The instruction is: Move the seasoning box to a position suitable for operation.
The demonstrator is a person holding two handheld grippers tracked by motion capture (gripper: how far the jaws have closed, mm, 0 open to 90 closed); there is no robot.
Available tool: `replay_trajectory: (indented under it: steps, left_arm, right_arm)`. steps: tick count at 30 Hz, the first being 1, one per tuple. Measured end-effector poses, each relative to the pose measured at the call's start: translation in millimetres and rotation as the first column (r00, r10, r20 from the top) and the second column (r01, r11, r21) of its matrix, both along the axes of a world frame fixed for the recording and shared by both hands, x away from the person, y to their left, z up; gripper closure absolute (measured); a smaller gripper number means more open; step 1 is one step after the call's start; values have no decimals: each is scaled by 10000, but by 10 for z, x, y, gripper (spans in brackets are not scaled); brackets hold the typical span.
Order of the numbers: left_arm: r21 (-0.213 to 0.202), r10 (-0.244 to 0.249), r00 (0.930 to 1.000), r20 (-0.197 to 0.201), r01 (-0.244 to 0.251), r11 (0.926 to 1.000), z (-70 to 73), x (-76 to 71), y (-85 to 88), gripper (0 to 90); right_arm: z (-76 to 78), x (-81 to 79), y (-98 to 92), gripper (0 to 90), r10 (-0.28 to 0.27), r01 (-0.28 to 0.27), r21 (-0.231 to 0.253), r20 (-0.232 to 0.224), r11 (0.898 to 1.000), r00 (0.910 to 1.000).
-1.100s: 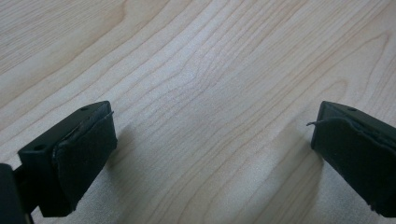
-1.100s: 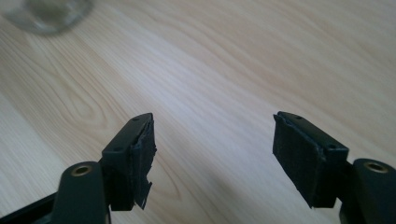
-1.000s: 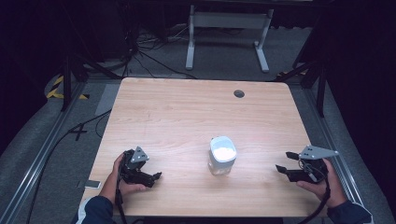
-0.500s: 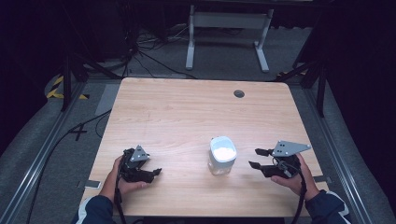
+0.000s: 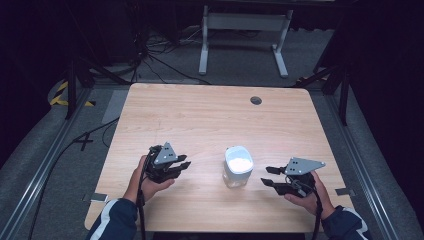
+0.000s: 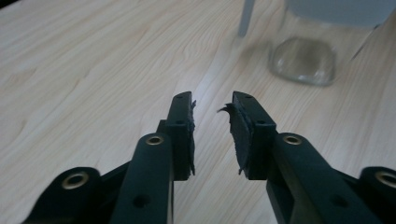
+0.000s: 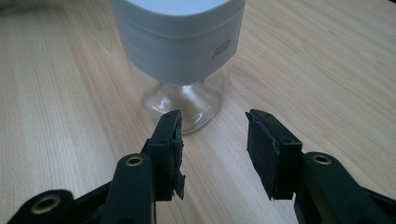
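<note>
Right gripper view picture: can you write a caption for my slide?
Open right gripper pointing at a clear glass jar with a white lid on a wooden table.

Both grippers are black with grey three-cornered top plates. Brass-ringed holes sit behind the jaws. Sleeves are dark blue with white stripes.

Looks like lab or recording studio, not home. Dark, black-draped surroundings past light wood desk with cable grommet. Grey carpeted floor strewn with loose black cables. Yellow-black hazard tape at left. White metal stand behind desk. Metal rails along both sides.
</note>
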State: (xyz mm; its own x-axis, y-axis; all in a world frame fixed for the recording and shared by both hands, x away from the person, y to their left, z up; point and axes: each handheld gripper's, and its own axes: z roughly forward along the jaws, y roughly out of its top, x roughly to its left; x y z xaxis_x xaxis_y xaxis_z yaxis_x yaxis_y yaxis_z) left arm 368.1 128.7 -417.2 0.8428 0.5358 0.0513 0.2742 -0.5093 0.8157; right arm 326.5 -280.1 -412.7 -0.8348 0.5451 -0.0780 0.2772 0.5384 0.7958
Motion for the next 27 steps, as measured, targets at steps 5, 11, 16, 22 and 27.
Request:
replay_trajectory:
  steps: [5,11,16,22,27]
  left_arm:
    - [-1041,-665,9974,266,689,9922,170,41,-212,826]
    - [-1371,-1139,9901,824,1245,9827,383,79,-518,877]
    - [-1487,-1588,9824,984,1723,9738,491,138,-723,885]
    - [-1282,-1904,9766,1000,2024,9709,512,203,-913,896]
    - [-1138,-2014,9765,768,2092,9712,443,298,-1035,899]
  right_arm:
    - [-46,-25,-51,529,-89,88,-34,-86,10000,9999]
    - [-83,-29,-98,515,-284,283,-9,-195,9996,9994]
    - [-90,-36,-83,504,-214,212,-100,-171,9997,9996]
    - [-99,-38,-74,499,-176,173,-225,-137,9996,9998]
    - [-105,-40,-64,477,-216,212,-363,-104,9991,9997]
